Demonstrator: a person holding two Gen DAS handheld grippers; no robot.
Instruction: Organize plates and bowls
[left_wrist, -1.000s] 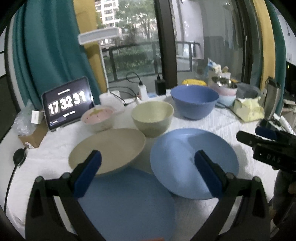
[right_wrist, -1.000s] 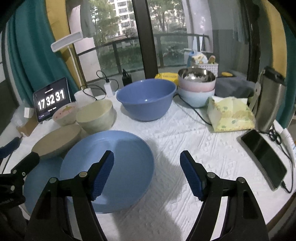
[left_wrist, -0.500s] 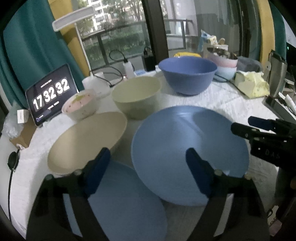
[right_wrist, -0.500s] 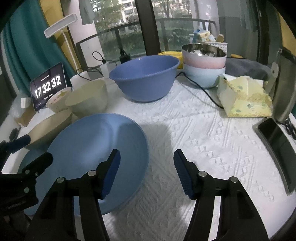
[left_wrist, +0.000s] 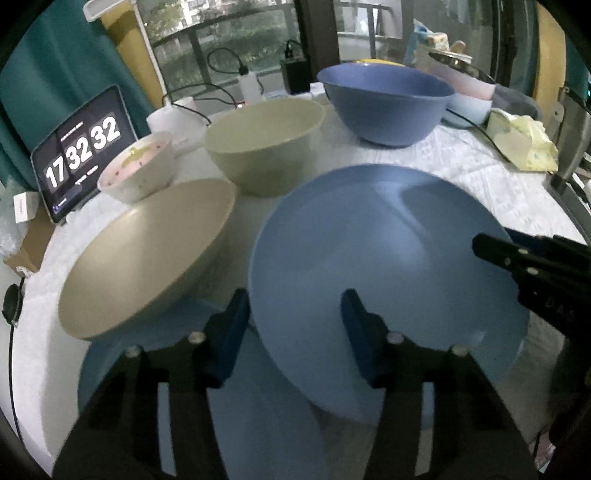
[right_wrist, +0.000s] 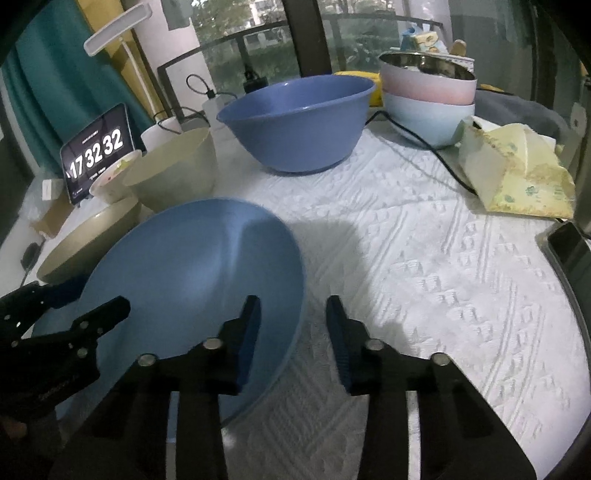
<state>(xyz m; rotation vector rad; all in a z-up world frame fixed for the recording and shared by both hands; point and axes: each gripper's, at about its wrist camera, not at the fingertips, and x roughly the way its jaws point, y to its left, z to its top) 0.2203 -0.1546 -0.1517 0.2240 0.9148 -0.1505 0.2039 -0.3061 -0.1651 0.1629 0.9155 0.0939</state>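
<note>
A large blue plate (left_wrist: 388, 266) lies in the middle of the white cloth, overlapping a second blue plate (left_wrist: 147, 373) at the near left. A beige plate (left_wrist: 147, 254) rests tilted on that lower plate. My left gripper (left_wrist: 293, 328) straddles the large plate's left rim with its jaws closing. One finger is outside the rim and the other is over the plate, and a gap still shows. My right gripper (right_wrist: 293, 328) straddles the same plate's (right_wrist: 192, 273) right rim, also closing, its pads not pressing on it.
Behind the plates stand a beige bowl (left_wrist: 264, 144), a dark blue bowl (left_wrist: 384, 103) and a small speckled pink bowl (left_wrist: 138, 166). Stacked pastel bowls (right_wrist: 428, 96), a tissue pack (right_wrist: 517, 177), a cable and a phone (right_wrist: 569, 254) lie to the right. A tablet clock (left_wrist: 81, 151) stands far left.
Both grippers came down and forward onto the large blue plate. Their jaws went from wide apart to narrow, and each now has a rim of the plate between its fingers.
</note>
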